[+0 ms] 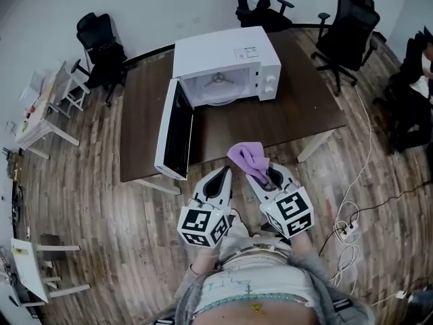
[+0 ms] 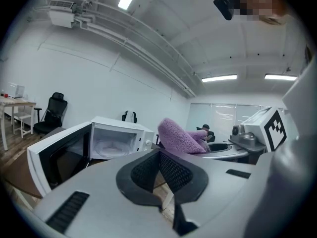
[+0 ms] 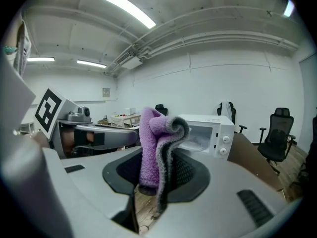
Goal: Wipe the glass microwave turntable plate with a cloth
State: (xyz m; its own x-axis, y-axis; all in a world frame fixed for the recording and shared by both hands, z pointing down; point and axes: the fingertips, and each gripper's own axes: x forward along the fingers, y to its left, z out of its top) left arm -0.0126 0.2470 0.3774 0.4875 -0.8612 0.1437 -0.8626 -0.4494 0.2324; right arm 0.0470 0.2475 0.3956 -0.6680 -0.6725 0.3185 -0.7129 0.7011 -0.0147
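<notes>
Right claw (image 3: 157, 175) pinches the purple cloth (image 3: 151, 143), left claw (image 2: 161, 175) closed on nothing; reaching into the microwave (image 1: 226, 63), upper centre, one could knock its open door (image 1: 177, 128)

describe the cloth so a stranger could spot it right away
Start at the white microwave on the brown table. Just off the table's near edge, the right gripper is shut on the cloth. It is the only fluffy purple thing here.
</notes>
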